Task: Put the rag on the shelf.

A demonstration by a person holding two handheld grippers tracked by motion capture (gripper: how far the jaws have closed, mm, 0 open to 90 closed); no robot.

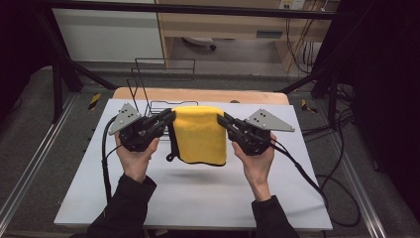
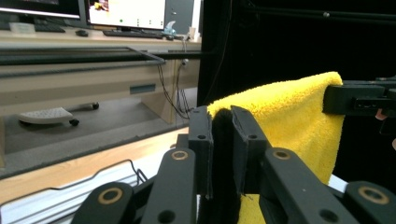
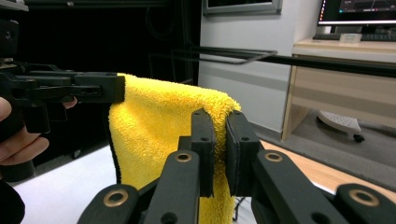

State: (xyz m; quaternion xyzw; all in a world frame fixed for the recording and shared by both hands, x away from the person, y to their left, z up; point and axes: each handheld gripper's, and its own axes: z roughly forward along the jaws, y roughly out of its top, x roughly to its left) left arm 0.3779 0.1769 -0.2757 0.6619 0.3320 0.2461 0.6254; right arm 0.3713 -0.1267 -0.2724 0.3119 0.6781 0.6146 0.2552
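Observation:
A folded yellow towel (image 1: 200, 134) hangs in the air above the white table (image 1: 148, 198), stretched between my two grippers. My left gripper (image 1: 171, 115) is shut on its left top corner, and my right gripper (image 1: 221, 119) is shut on its right top corner. In the left gripper view the towel (image 2: 289, 112) runs from my jaws across to the other gripper (image 2: 359, 98). In the right gripper view the towel (image 3: 154, 121) drapes down from my closed jaws, with the left gripper (image 3: 93, 88) clamped at its far corner. The towel's lower edge hangs free above the table.
A black wire rack (image 1: 158, 84) stands just behind the towel at the table's far side, partly hidden by it. A wooden board edge (image 1: 198, 95) lies along the back. Black frame bars surround the table. Cables (image 1: 307, 173) trail from both grippers.

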